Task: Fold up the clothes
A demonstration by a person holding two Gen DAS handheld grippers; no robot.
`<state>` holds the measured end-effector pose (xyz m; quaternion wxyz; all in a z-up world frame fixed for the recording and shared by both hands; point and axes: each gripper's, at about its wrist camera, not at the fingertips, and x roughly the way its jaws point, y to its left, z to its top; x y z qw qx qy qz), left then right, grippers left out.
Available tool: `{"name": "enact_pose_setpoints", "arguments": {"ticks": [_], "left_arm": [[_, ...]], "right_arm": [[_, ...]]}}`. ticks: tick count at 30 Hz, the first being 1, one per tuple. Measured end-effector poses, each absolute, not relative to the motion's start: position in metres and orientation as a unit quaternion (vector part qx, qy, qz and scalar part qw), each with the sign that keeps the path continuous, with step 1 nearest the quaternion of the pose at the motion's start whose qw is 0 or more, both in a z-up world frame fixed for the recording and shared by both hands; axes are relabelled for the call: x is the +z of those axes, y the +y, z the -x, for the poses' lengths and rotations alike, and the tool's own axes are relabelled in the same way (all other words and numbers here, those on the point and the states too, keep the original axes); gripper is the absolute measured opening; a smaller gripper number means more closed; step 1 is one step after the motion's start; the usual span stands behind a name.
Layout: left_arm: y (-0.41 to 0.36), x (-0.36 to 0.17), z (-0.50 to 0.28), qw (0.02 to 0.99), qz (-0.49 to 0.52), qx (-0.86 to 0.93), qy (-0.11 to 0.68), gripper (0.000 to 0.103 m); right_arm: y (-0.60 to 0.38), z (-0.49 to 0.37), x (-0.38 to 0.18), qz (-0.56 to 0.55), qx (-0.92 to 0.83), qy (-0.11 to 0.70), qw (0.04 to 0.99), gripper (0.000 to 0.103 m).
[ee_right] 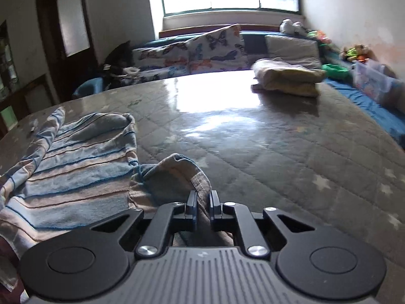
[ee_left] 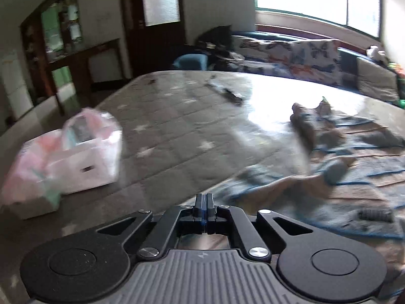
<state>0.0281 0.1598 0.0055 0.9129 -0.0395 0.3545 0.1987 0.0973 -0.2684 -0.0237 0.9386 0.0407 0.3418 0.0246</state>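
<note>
A blue-and-beige striped garment (ee_left: 329, 177) lies crumpled on the grey quilted mattress (ee_left: 164, 131). My left gripper (ee_left: 204, 198) is at the garment's left edge, its fingers pressed together; no cloth shows between the tips. In the right wrist view the same garment (ee_right: 76, 167) spreads to the left, and a raised fold of it runs between my right gripper's (ee_right: 202, 197) fingers, which are shut on that fold.
A white box with a pale plastic bag (ee_left: 76, 157) sits on the mattress's left side. A dark slim object (ee_left: 227, 92) lies further back. A folded pile (ee_right: 288, 78) rests at the far right. A butterfly-print sofa (ee_right: 202, 48) stands behind, under the window.
</note>
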Motion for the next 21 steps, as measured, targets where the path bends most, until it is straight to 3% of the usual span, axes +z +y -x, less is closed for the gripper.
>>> {"name": "enact_pose_setpoints", "arguments": {"ticks": [9, 11, 13, 21], "left_arm": [[0.155, 0.015, -0.011, 0.923, 0.035, 0.157, 0.349, 0.005], [0.145, 0.017, -0.018, 0.928, 0.019, 0.137, 0.345, 0.020], [0.136, 0.016, -0.025, 0.932, 0.002, 0.123, 0.342, 0.055], [0.130, -0.002, -0.050, 0.926, -0.036, 0.117, 0.357, 0.057]], "right_arm": [[-0.276, -0.059, -0.025, -0.029, -0.003, 0.350, 0.936, 0.009], [-0.277, -0.060, -0.025, -0.036, -0.004, 0.350, 0.936, 0.010], [-0.279, -0.062, -0.025, -0.042, -0.007, 0.351, 0.935, 0.010], [-0.275, -0.063, -0.026, -0.032, -0.007, 0.351, 0.936, 0.017]]}}
